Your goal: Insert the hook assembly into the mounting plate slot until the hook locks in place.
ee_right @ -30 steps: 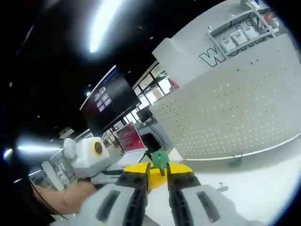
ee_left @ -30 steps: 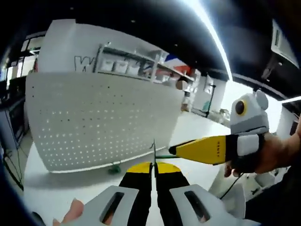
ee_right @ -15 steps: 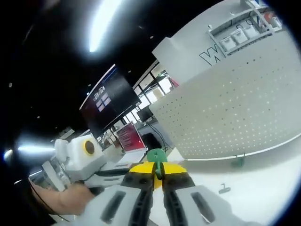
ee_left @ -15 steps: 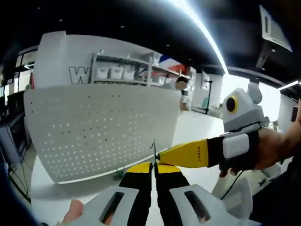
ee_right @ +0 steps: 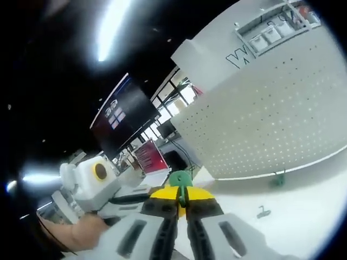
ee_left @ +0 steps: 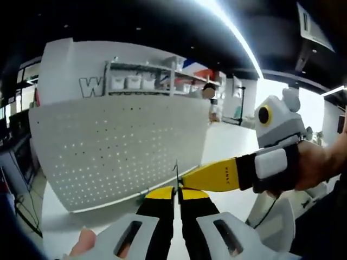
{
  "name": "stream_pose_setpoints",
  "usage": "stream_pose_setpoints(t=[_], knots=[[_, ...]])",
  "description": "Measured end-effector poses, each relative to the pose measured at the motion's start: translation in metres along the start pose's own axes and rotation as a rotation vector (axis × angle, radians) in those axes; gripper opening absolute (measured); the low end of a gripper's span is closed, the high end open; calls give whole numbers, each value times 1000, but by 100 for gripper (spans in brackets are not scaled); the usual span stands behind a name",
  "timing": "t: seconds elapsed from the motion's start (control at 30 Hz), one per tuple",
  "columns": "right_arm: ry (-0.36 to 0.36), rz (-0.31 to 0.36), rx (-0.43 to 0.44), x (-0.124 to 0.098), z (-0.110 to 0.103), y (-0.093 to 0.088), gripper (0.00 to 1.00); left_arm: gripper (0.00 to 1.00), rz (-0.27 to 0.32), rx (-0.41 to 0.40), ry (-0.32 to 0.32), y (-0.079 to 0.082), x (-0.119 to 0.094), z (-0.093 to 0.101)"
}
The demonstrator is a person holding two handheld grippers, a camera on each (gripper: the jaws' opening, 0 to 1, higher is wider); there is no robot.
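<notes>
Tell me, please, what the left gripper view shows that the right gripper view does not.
Left gripper view alone: the thin metal plate seen edge-on in the left gripper, with the right gripper's yellow tip against it. Right gripper view alone: the green hook piece in the right gripper, a dark screen, a small metal part on the table. Both: the white pegboard.

Your white perforated pegboard panel [ee_left: 116, 149] carries rows of small dots; the round plastic hook piece [ee_right: 179, 178] is green, and both grippers' jaw tips are yellow over black.
</notes>
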State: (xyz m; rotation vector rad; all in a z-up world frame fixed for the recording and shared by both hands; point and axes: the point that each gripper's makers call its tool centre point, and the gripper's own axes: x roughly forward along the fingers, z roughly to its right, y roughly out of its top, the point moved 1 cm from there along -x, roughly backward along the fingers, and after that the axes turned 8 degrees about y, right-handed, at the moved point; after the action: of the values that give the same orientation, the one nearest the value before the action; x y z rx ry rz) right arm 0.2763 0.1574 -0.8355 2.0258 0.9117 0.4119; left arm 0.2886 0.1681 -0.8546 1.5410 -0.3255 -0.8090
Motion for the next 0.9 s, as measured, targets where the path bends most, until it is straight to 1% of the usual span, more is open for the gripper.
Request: stream_pose_setpoints(t=[0.07,0.27,0.4,0.43,0.5,0.53,0.57,0.6,0.7,0.8,0.9], knots=[[0,4,-12,1,-1,0,1,3,10,-20,-3,1,-1,-2],[6,-17,-49,9,-4,-4,0,4,2,-22,-10,-2,-6,-8],[4,-25,-77,13,-7,-6,0,4,3,-74,-13,-4,-9,-13],[4,-30,-88,15,-8,-6,0,5,5,-76,-15,-5,-10,-15],[9,-36,-93,17,-9,-7,0,9,-3,-92,-27,-7,-10,-14],[10,-38,-93,18,-9,-8,0,12,-1,-72,-18,-8,-11,-15],[11,-39,-96,18,-9,-8,0,18,16,-37,1,-7,-11,-19],[11,-42,-101,20,-9,-8,0,22,16,-42,1,-9,-11,-18],[-1,-38,-140,20,-9,-5,0,28,30,-117,-14,-9,-14,-20],[-11,-38,-182,22,-8,-3,0,35,23,-115,-13,-12,-16,-22],[-17,-41,-242,22,-9,-1,0,46,22,-111,-7,-13,-18,-24]])
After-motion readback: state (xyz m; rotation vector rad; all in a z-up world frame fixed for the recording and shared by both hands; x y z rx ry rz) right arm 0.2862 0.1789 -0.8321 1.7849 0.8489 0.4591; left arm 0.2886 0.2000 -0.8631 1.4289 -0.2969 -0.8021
